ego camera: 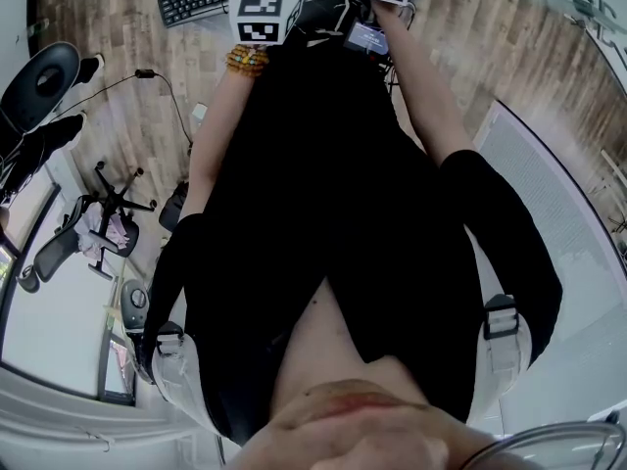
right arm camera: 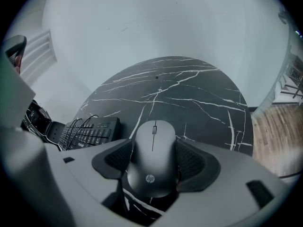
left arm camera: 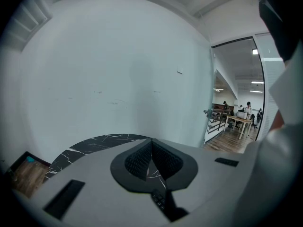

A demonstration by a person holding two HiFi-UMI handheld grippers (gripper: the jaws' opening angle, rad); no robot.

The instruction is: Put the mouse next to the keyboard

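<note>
Left of the right gripper (right arm camera: 154, 159) lay the keyboard (right arm camera: 90, 132), close by. The mouse (right arm camera: 152, 141) sat clamped in its jaws, long axis pointing forward. The left gripper (left arm camera: 151, 162) was closed on nothing.

Round black table (right arm camera: 189, 98) veined with white, like marble — a black keyboard (right arm camera: 92, 132) lies at its left edge.

Dark grey mouse (right arm camera: 152, 157), nose toward twelve o'clock, is clamped in the right gripper (right arm camera: 154, 162). The black keyboard (right arm camera: 90, 132) lies at its ten o'clock.
</note>
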